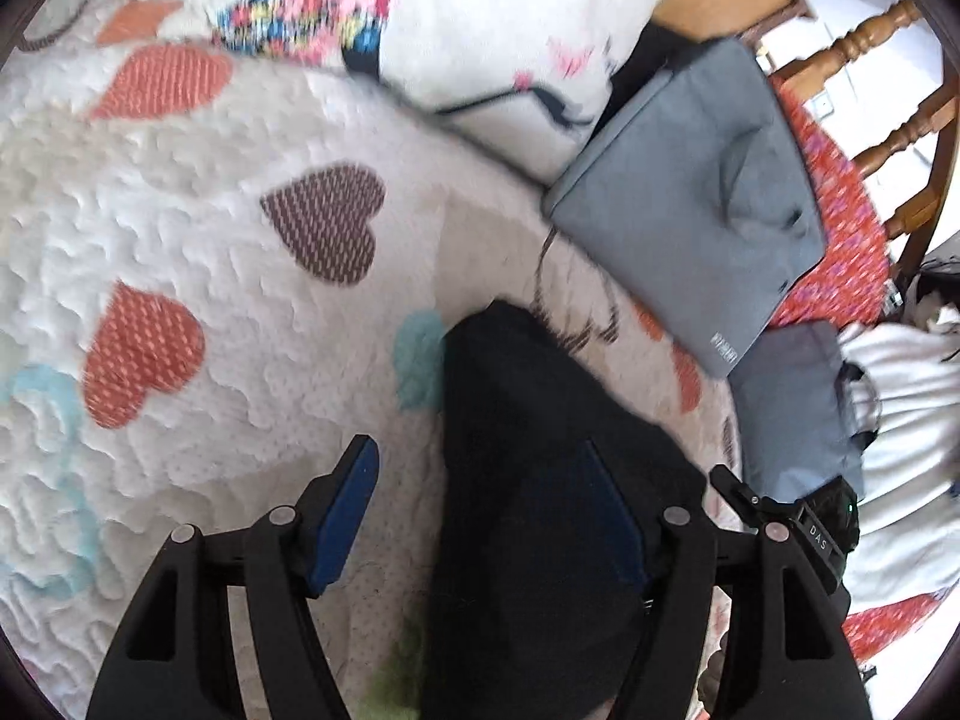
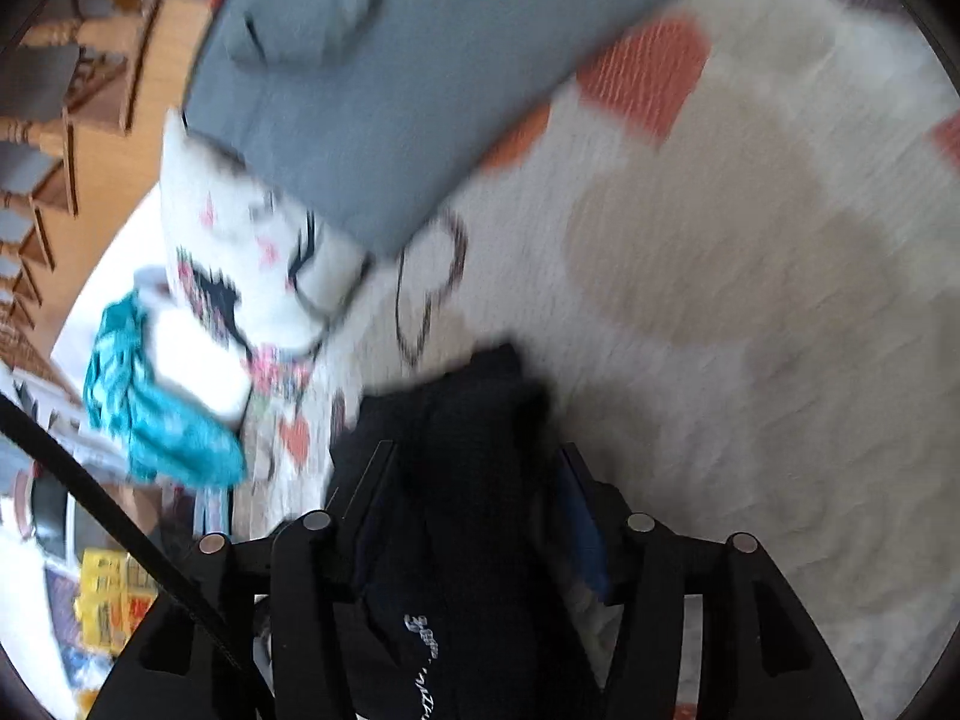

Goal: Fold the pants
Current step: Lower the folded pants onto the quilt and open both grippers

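Left gripper stands wide open, its right finger overlapped by the black pants bunched on the heart-print quilt. Right gripper is part-closed around the same pants, though blur prevents confirming a firm pinch. Fabric appears soft, limp and light; take hold at a hem or waistband edge.

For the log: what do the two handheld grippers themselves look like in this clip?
Both are matte black plastic linkage frames with triangular cutouts and round silver pivot pins. The left gripper has flat blue pads on its fingers. The right gripper shows a blue pad on one finger. No sleeves or hands are visible.
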Demonstrator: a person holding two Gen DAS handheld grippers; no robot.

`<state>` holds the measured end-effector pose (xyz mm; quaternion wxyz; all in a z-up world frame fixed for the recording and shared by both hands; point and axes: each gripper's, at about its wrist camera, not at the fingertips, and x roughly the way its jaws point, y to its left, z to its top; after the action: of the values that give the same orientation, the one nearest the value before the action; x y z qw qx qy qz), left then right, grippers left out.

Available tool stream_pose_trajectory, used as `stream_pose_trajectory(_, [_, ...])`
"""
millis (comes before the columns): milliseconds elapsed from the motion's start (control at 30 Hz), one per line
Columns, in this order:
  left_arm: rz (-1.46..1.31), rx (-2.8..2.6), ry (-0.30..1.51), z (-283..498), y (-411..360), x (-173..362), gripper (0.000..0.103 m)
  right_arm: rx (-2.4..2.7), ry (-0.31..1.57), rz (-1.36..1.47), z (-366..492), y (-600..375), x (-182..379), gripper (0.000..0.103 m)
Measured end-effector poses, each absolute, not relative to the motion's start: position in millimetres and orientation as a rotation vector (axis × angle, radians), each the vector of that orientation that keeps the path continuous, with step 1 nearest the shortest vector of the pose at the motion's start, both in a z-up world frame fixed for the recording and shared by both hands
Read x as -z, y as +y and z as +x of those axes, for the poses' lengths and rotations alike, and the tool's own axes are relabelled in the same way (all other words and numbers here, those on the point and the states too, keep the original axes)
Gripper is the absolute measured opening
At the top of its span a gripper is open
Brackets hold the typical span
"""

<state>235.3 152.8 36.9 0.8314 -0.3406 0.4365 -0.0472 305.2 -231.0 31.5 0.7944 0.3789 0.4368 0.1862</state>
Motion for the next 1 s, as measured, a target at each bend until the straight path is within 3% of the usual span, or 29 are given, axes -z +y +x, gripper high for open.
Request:
stream_pose_trajectory(133, [-0.711,0.187,0.858,236.5,136.0,-56.9,0.069,-0.529,0.853,0.880,303.7,-229.8,-62.8,0.058])
stream_pose_trajectory(333, [-0.710,0.186,0.934,259.7,110.1,-27.5,0.069,-0.650,1.015,0.866,326.5,-187.0,-36.9,0.058])
stream_pose_trajectory(400, [-0.744,0.173,0.955,264.3,112.5,-13.2,0.069,-0.579,1.040,0.848,335.7,-189.3,-15.2,0.052])
stream_pose_trajectory(467, [-0.756,0.172,0.950,264.1,115.4,-11.1,0.069,-0.571,1.031,0.876,339.9,-194.1,-7.6,0.037])
stream_pose_trajectory(600, [-0.755,0.158,0.954,257.8,122.5,-22.3,0.069,-0.526,1.005,0.855,339.0,-198.6,-17.4,0.037])
stream_pose_trajectory(633, [-0.755,0.149,0.958,253.1,125.3,-26.2,0.069,-0.495,0.991,0.834,334.5,-201.7,-24.9,0.039])
stream_pose_trajectory(667, [-0.756,0.142,0.956,246.5,128.0,-31.1,0.069,-0.446,0.975,0.799,327.5,-207.0,-33.8,0.050])
stream_pose_trajectory(733, [-0.757,0.133,0.949,231.6,131.1,-39.2,0.069,-0.417,0.945,0.774,308.7,-223.0,-46.7,0.060])
stream_pose_trajectory(1000, [-0.639,0.091,0.983,131.0,100.9,-47.0,0.069,-0.354,0.962,0.506,180.3,-221.5,-59.6,0.060])
